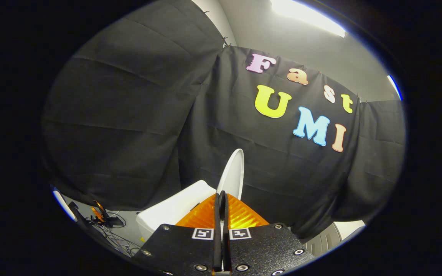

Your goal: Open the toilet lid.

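Note:
The white toilet lid (233, 174) stands raised and nearly edge-on, rising just beyond my fingertips. To its left sits the white toilet tank (173, 209), partly hidden behind my fingers. My gripper (221, 195) is shut, its two fingers pressed together with nothing between them; its tips sit right below the lid's lower edge, and I cannot tell whether they touch it. The bowl and seat are hidden under the gripper body.
Black cloth walls close the booth behind and on both sides of the toilet. On the floor to the left of the tank lie cables and a small device (106, 220). A pale ribbed floor patch (326, 239) shows at the lower right.

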### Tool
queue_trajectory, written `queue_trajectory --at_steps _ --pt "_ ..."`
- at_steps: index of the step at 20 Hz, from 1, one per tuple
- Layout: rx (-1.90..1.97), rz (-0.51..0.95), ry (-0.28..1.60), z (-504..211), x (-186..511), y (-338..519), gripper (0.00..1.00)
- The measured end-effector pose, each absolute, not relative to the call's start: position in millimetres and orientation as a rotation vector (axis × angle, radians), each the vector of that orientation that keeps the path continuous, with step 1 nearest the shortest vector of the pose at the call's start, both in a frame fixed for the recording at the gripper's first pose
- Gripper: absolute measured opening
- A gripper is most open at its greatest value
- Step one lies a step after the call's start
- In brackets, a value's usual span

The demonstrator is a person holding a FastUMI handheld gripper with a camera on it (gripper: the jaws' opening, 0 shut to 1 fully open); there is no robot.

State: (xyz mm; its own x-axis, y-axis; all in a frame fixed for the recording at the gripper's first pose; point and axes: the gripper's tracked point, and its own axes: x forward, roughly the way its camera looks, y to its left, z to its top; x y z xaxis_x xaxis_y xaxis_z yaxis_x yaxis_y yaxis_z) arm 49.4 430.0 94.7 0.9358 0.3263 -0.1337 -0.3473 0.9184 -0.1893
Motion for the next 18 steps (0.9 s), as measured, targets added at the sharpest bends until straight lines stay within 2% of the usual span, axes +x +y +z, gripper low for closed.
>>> queue_trajectory --at_steps 9,11,13,14,16,18 --pt "-0.126 0.417 0.129 95 51 428 0.02" --pt "-0.126 0.488 0.158 88 43 432 0.12" --pt "-0.126 0.496 0.166 88 39 420 0.22" --pt "-0.106 0.501 0.156 93 35 414 0.37" --pt "-0.021 0.552 0.129 99 30 420 0.73" --pt "0.077 0.598 0.104 113 23 415 0.92"
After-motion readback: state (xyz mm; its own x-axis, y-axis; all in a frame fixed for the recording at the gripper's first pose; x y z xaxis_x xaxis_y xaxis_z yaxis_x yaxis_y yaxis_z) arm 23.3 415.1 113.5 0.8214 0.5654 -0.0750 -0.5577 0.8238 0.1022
